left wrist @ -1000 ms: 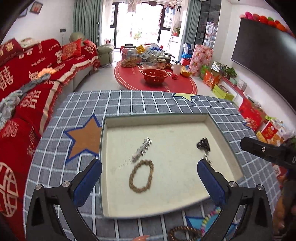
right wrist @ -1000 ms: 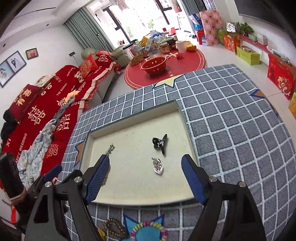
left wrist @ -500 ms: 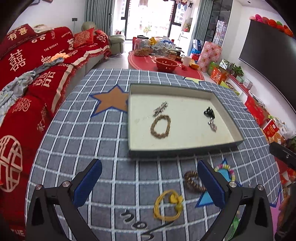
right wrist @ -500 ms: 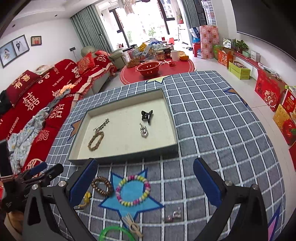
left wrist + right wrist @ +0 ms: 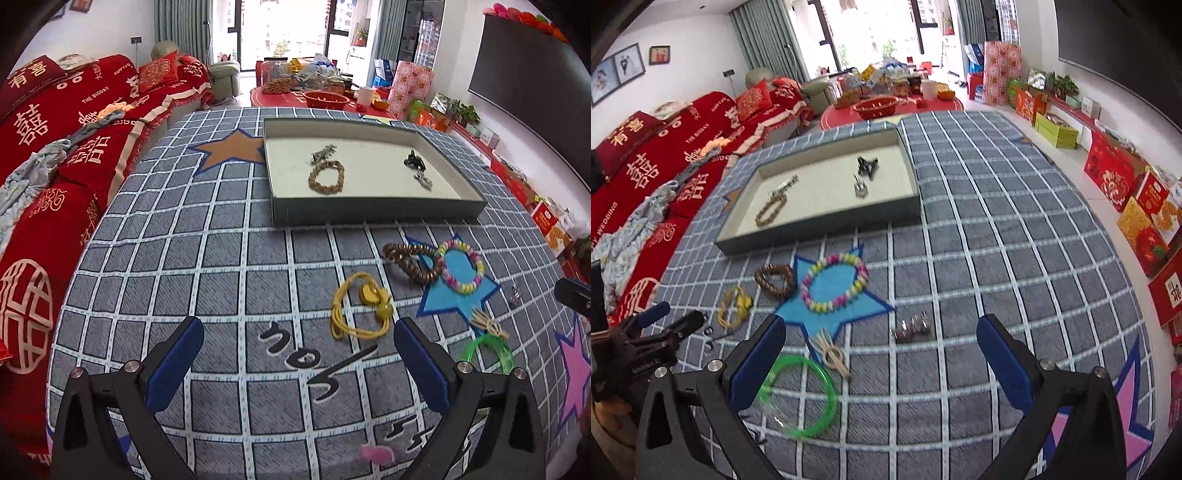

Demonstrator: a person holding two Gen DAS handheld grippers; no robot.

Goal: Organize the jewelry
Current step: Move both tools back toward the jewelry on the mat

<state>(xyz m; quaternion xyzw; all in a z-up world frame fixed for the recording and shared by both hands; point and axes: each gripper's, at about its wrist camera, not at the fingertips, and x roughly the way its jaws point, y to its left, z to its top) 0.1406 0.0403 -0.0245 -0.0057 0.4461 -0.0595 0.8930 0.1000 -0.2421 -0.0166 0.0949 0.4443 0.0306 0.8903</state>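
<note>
Holding the left gripper [image 5: 295,332] above the grey checked surface [image 5: 221,258], jaws spread wide and gripping nothing. Holding the right gripper [image 5: 881,326] likewise, jaws wide and empty.

Looking down, just ahead of the left jaws, at the yellow cord bracelet [image 5: 360,312], lying loose on the cloth. Facing, just ahead of the right jaws, a small silver piece [image 5: 912,328], with the beige hair clip [image 5: 831,356] and the green bangle [image 5: 796,395] near the left finger. Seeing farther out the pastel bead bracelet [image 5: 834,282] on the blue star and the dark brown bead bracelet [image 5: 774,279] touching it.

Seeing beyond those the tray [image 5: 820,236], already carrying a tan bead bracelet [image 5: 326,176], a silver barrette [image 5: 324,152], a black claw clip [image 5: 413,159] and a silver pendant [image 5: 423,181].

Judging the step: choosing the next loose piece, with about half the jewelry not yet in the tray. Probably calling next for lowering the left jaws over the yellow cord, closing on its knotted beads rather than the thin loop, then lifting across into a bare part of the tray. Needing low, flat fingertips for the small silver piece.
</note>
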